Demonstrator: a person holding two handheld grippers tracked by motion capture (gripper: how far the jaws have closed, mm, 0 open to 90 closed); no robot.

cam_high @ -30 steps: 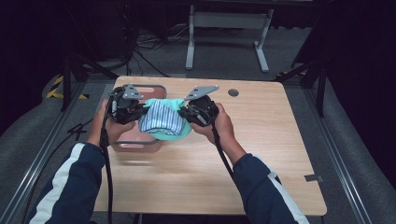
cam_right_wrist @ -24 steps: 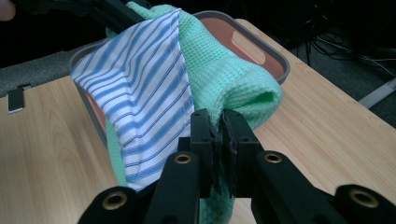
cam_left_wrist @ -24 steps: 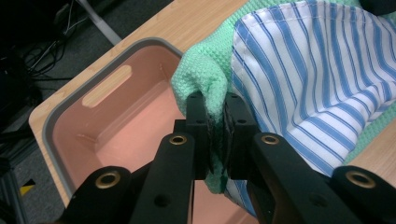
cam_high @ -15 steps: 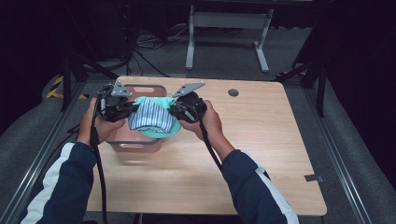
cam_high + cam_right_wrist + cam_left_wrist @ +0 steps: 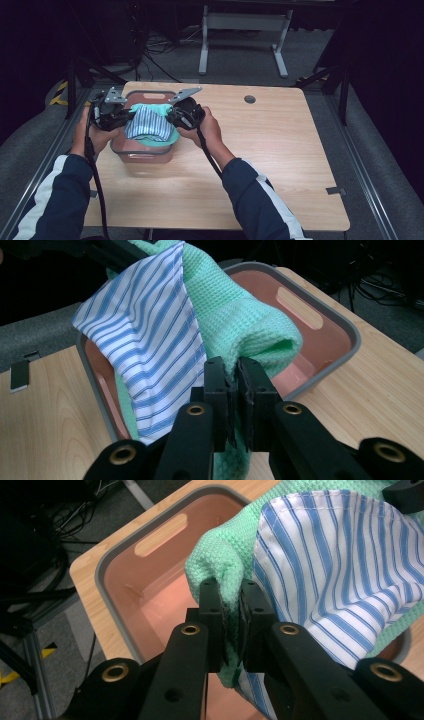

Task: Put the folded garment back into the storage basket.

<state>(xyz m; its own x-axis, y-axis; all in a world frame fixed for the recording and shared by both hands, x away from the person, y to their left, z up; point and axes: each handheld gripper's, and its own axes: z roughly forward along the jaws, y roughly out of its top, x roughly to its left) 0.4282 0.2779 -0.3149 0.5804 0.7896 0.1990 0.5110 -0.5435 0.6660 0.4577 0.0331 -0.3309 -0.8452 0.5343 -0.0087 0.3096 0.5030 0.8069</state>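
Both hands are up over the tub [image 5: 142,150] now, with the folded cloths strung between them. The left gripper [image 5: 231,611] has its jaws pinched on the green cloth [image 5: 217,562], a fold of waffle weave bunched between the pads, and the striped cloth [image 5: 340,570] hangs just beside it. Over on the other side the right gripper [image 5: 234,382] is clamped on the same green cloth [image 5: 240,315], with the striped cloth [image 5: 150,340] draped against its left jaw.

Compared with a second ago, the whole bundle has travelled left and away from the person — it was hanging past the tub's right edge, and now it sits squarely over the tub's opening. Half a second back it was nearly there; since then the shift is slight.

From the high view the striped cloth [image 5: 148,122] lies on top, green edging [image 5: 165,140] spilling over the tub's near right rim. The tub stands at the table's [image 5: 280,165] far left corner.
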